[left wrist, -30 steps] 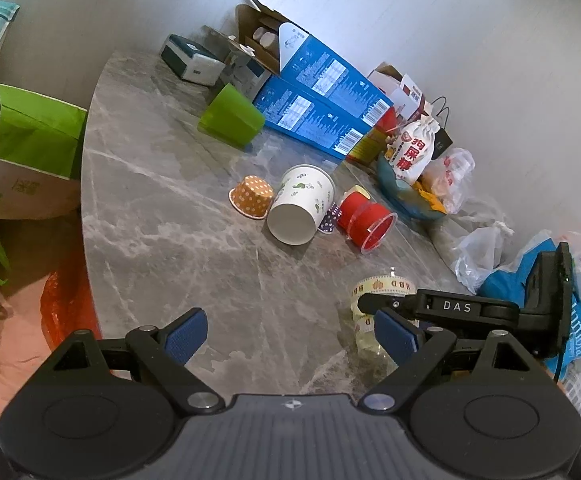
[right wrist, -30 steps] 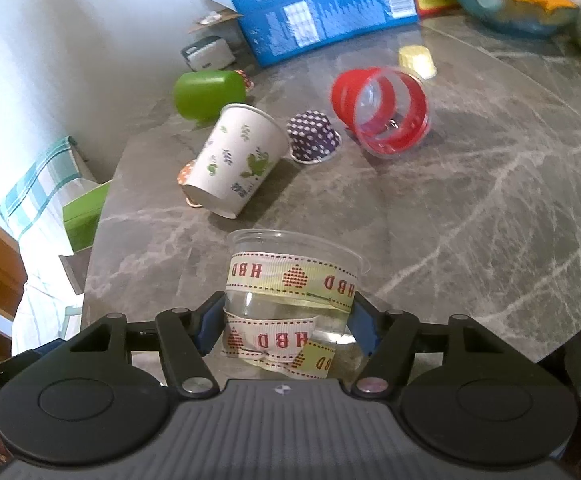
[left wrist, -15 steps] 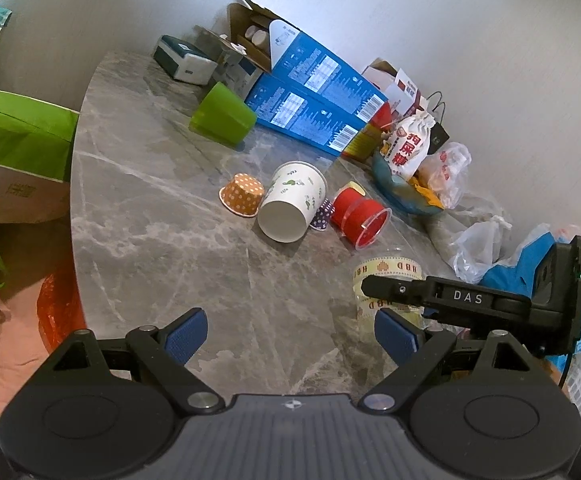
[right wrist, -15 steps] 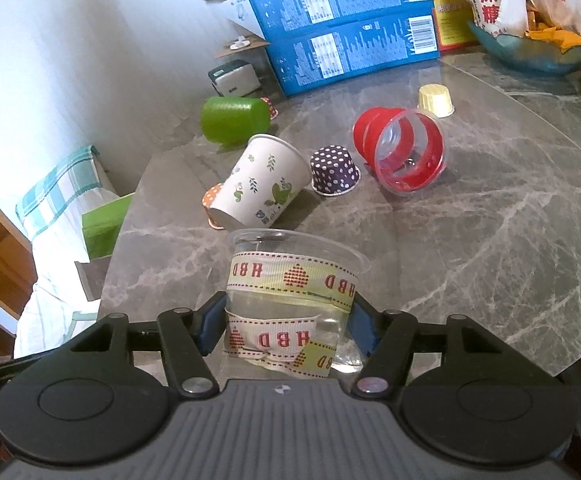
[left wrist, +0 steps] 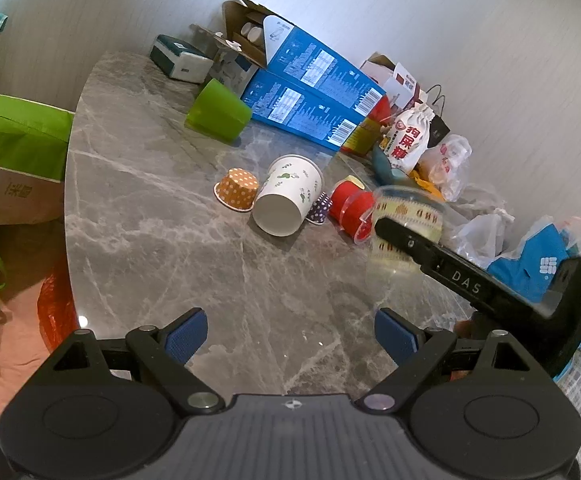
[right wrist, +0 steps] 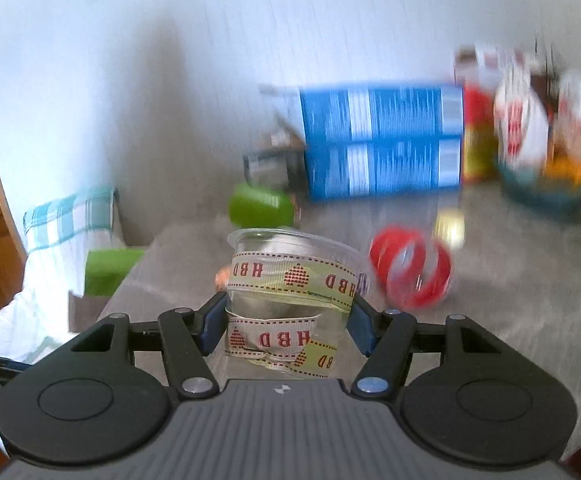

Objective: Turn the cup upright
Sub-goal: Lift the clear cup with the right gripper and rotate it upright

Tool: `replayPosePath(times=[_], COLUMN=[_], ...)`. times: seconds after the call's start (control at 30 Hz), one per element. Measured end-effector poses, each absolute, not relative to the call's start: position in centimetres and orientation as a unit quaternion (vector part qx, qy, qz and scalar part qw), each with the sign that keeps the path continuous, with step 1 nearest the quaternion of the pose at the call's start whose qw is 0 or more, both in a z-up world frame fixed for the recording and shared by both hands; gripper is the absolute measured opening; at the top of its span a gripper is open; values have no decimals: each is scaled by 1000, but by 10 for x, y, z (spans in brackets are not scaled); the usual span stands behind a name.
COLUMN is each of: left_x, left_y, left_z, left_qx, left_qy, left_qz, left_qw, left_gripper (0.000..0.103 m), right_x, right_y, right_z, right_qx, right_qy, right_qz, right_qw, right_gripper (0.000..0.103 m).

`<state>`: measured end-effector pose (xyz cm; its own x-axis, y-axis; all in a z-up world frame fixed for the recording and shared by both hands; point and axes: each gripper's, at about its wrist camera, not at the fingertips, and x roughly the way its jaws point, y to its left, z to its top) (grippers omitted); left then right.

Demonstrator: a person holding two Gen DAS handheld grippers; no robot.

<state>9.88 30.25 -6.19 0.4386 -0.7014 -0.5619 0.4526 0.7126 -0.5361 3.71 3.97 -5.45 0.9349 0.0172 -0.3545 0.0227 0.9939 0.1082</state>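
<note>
A clear plastic cup with cream "HBD" ribbon [right wrist: 286,300] is held upright, mouth up, between the blue pads of my right gripper [right wrist: 288,326], which is shut on it. In the left wrist view the same cup [left wrist: 404,220] hangs above the grey marble table [left wrist: 150,220], right of the middle, with the right gripper's black finger across it. My left gripper [left wrist: 290,334] is open and empty, low over the table's near edge. The right wrist view is motion-blurred.
On their sides lie a white paper cup [left wrist: 288,200], a red cup [left wrist: 350,210], a green cup [left wrist: 218,112] and an orange dotted cupcake liner [left wrist: 237,189]. Blue boxes [left wrist: 310,92] and snack bags [left wrist: 408,142] line the back. A green bag [left wrist: 18,136] stands off the table's left edge.
My right gripper has lifted the ribbon cup off the table and carried it farther from the near edge. The left gripper stays open, with its view shifted slightly.
</note>
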Motion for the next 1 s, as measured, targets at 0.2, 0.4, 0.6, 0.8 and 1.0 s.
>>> replayPosePath(times=[0.2,0.4,0.6,0.8,1.0], left_x=[94,88,85,84,83], left_y=[300,296,300,310,310], left_z=[-64,-63,-63,-63,-64], left_qx=[-155,-155,-157,-161,-159], left_qy=[402,400,394,391,394], left_qz=[-347,-352,-349,-329,-325], left_qw=[833,832,836,844,845], left_gripper=[93,93,93,93,93], right_x=[12,0,-8,-11,-12], right_y=[48,63,72,81,81], right_z=[-82,-114,-141,-159,-167], right_qx=[-11,-48,-57,-87,-82], right_qy=[42,-14,-56,-77,-75], right_qz=[-14,-39,-39,-34,-30], right_qw=[999,998,996,993,993], right_gripper=[63,63,63,63,63])
